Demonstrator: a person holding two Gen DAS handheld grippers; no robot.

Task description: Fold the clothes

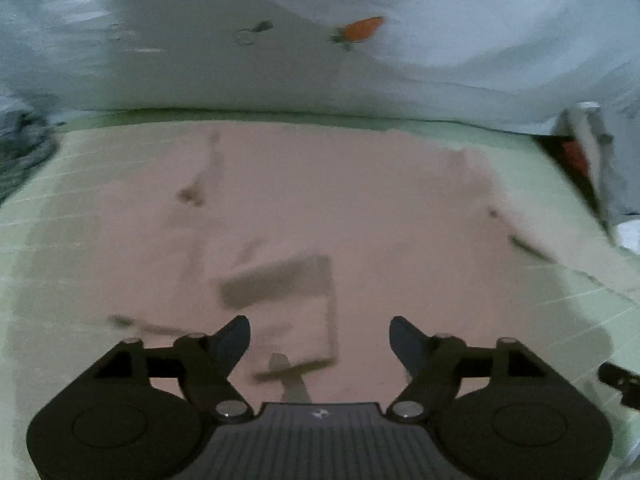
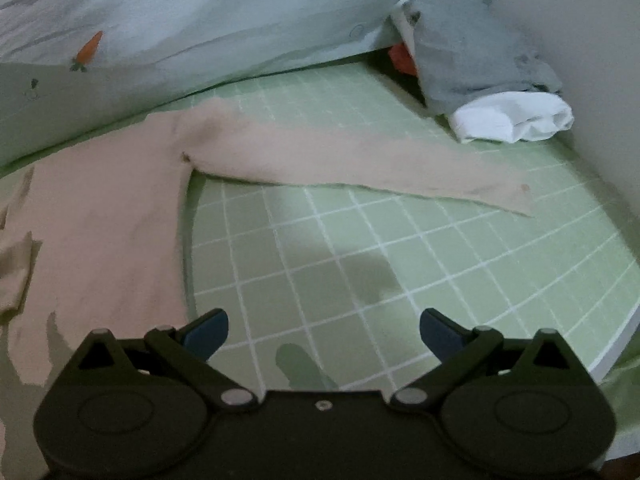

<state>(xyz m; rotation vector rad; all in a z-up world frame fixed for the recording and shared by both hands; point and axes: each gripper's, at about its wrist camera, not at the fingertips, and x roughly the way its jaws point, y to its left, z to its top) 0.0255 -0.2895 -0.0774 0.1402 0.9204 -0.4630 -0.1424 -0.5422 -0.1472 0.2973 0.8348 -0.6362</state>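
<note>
A pale pink long-sleeved garment (image 1: 320, 208) lies flat on a green checked sheet (image 1: 580, 300). In the left wrist view it fills the middle, with a folded cuff (image 1: 280, 280) lying across its body. My left gripper (image 1: 320, 340) hovers over the lower part of it, open, with nothing between its fingers. In the right wrist view the garment's body (image 2: 108, 232) lies at the left and one sleeve (image 2: 360, 164) stretches out to the right. My right gripper (image 2: 324, 332) hangs open over bare sheet (image 2: 440, 248), to the right of the garment's side edge.
A pale quilt with carrot prints (image 1: 360, 28) is bunched along the far side. At the back right a grey garment (image 2: 472, 60) and a rolled white cloth (image 2: 516, 116) lie by the wall (image 2: 580, 40). The bed's edge (image 2: 616, 356) runs down the right.
</note>
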